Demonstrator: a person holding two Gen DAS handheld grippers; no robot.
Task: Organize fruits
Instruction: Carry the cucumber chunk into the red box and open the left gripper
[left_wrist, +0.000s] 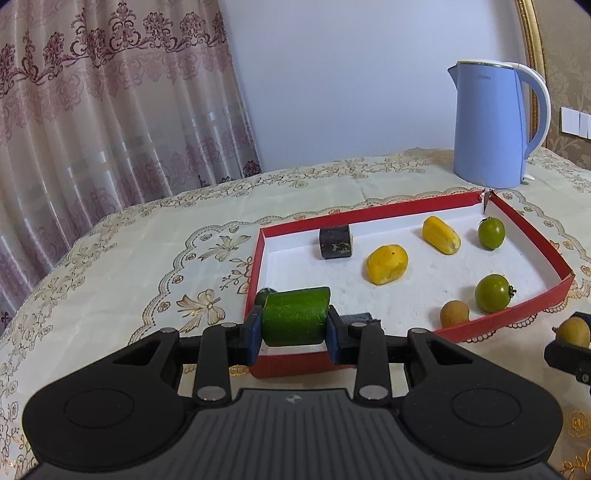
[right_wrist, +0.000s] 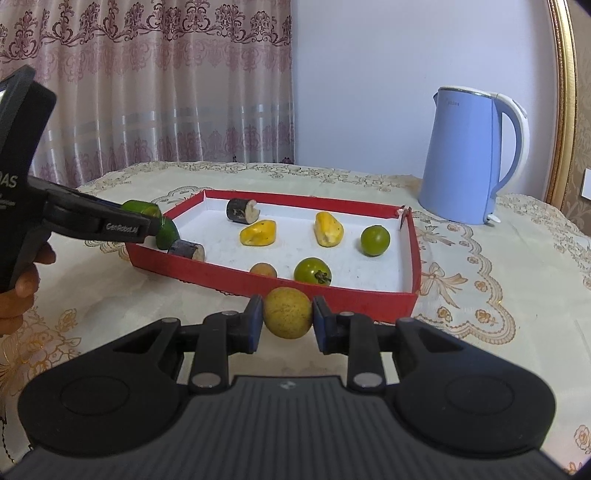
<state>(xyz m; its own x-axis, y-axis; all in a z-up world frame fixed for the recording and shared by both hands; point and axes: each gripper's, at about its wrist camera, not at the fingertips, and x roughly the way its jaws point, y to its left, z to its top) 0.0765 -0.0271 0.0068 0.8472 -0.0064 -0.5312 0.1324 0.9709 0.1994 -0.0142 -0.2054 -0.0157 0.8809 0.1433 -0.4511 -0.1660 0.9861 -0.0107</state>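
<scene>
I see my left gripper (left_wrist: 294, 330) clamped on a short green cucumber chunk with cut ends (left_wrist: 295, 316), its blue pads pressing both ends, hanging over the near left corner of the shallow red-walled cardboard tray with a white floor (left_wrist: 524, 308). A dark-skinned cut piece (right_wrist: 186, 250) lies just inside that corner. Further in, I see another dark cylindrical chunk (left_wrist: 335, 242) near the far wall, two yellow fruit pieces (left_wrist: 387, 264) mid-tray, two round green tomatoes (left_wrist: 493, 293) toward the right wall, and a small brown longan (left_wrist: 454, 314) at the near wall. My right gripper (right_wrist: 288, 320) pinches a round yellowish-brown speckled fruit (right_wrist: 288, 313) just outside the tray's near wall. A light-blue electric kettle (right_wrist: 465, 155) stands near the embroidered cream tablecloth's (right_wrist: 480, 295) far right edge.
</scene>
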